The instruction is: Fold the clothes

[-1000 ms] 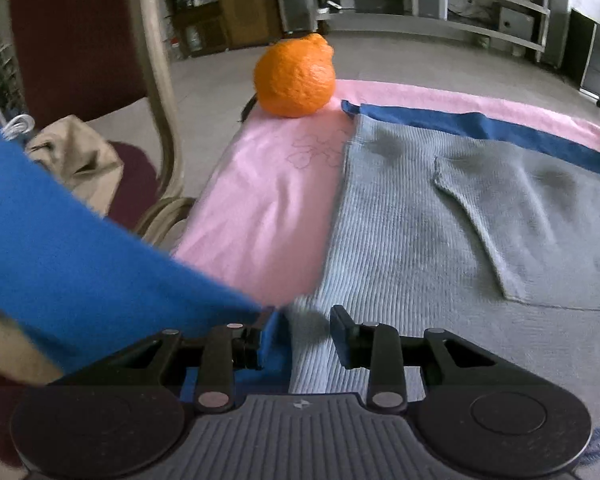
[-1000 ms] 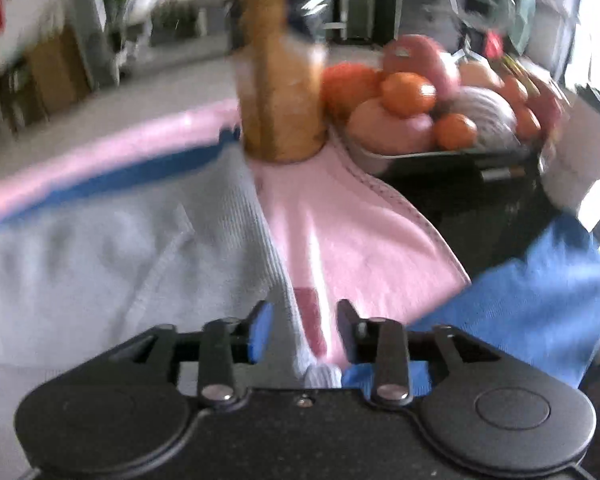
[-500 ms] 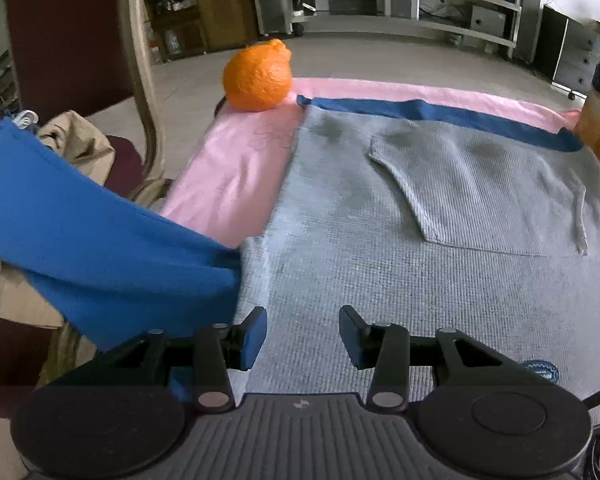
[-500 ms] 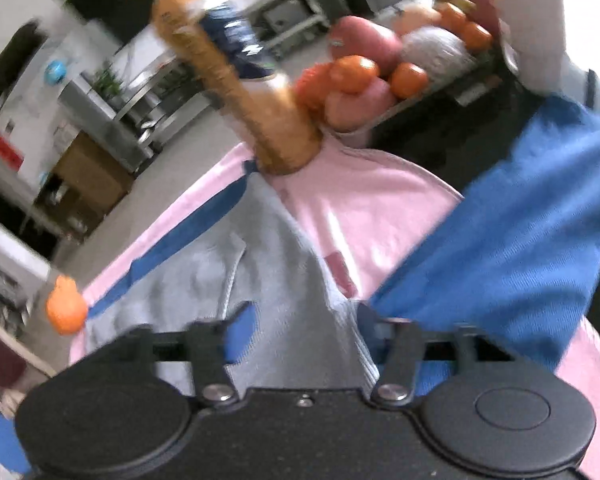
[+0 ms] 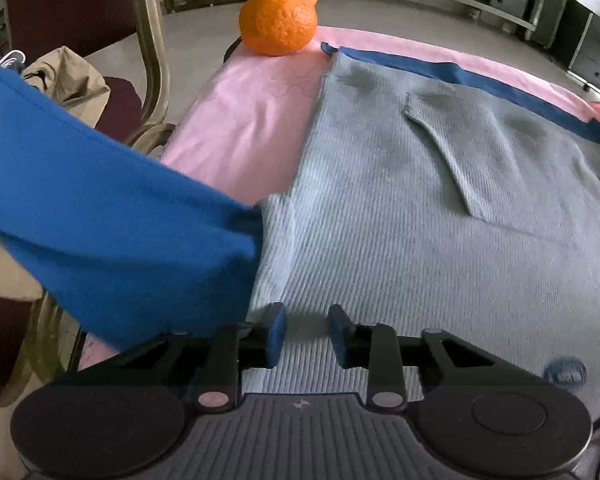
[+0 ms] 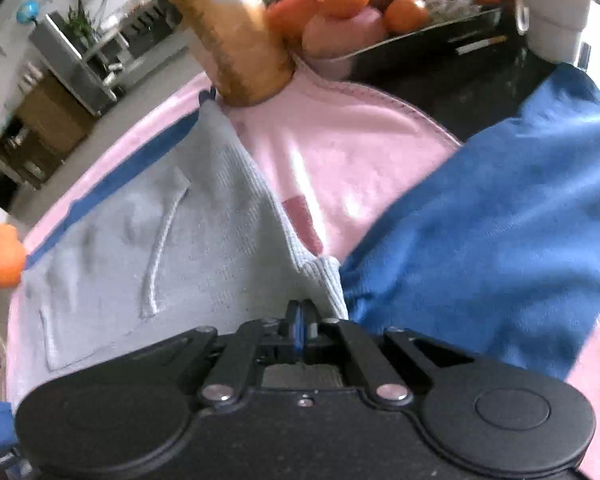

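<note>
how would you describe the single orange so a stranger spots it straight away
Find the pink cloth under the grey knit garment. At its far corner, past the garment's edge, sits the lone orange, bumpy-skinned and knobbed on top, apart from any other fruit.

We are seeing a grey ribbed knit garment [image 5: 420, 208] lying flat on a pink cloth, its front pocket [image 5: 500, 160] facing up and a dark blue band [image 5: 460, 76] running along its far edge. A bright blue sleeve [image 5: 112, 216] is spreading out from the garment's left side and hanging past the left edge of the tabletop. On the right side, the other blue sleeve [image 6: 480, 232] is lying rumpled towards the right edge.
</note>
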A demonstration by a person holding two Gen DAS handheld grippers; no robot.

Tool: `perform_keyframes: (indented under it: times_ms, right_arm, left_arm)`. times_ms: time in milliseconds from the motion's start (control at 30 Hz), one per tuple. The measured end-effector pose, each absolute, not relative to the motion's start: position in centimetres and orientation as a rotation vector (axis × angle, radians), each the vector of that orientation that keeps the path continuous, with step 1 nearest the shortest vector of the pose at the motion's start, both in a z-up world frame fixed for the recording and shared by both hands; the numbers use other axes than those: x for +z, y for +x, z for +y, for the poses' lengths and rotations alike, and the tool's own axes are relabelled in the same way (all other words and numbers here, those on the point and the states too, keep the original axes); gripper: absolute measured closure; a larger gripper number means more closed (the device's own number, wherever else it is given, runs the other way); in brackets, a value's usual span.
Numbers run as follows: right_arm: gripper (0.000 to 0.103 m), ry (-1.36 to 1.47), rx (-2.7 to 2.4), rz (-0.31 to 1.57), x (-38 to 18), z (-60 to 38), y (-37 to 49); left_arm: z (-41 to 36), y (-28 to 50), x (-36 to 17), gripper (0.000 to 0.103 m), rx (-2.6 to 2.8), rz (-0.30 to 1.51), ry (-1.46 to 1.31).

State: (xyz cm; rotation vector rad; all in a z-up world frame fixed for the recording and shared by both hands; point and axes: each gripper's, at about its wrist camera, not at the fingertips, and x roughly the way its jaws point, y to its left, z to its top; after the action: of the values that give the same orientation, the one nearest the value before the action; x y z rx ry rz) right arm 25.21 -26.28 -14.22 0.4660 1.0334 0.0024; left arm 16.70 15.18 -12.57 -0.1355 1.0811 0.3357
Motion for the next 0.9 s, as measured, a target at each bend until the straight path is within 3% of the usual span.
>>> perform_keyframes:
  times_ms: [33,67,100,167,400,500,767,900]
  right_arm:
    - [0.1,0.512,0.004,1.027,-13.7,-26.7,24.2]
    - [0.092,0.538,0.015,1.008,-13.1,-27.0,23.2]
    - [0.074,0.541,0.02,0.986,-12.6,-27.2,22.2]
    - [0.065,0.533,0.025,0.909,-10.9,-27.5,19.9]
    - [0.062,0.623,0.253,0.695,-7.4,-27.9,13.6]
    - [0.056,0.658,0.348,0.6,-5.9,-28.1,10.9]
    - [0.057,0.506,0.247,1.007,-11.4,-23.6,15.2]
    - [0.057,0.439,0.216,1.095,-13.6,-22.3,15.9]
  left_arm:
    - [15.1,15.9,-12.1,0.067,0.327,1.075,-0.133]
    - [15.0,15.1,-11.7,0.06,0.319,1.07,-0.131]
    - [15.0,14.3,-11.3,0.059,0.311,1.063,-0.128]
    - [14.5,12.3,-10.1,0.058,0.326,1.015,-0.115]
    - [13.4,5.5,-5.6,0.056,0.121,0.762,-0.234]
    - [12.2,6.0,-5.9,0.056,0.092,0.786,-0.222]
    - [9.9,9.7,-11.4,0.059,0.087,1.049,-0.152]
    - [10.0,10.4,-13.1,0.057,0.081,1.107,-0.121]
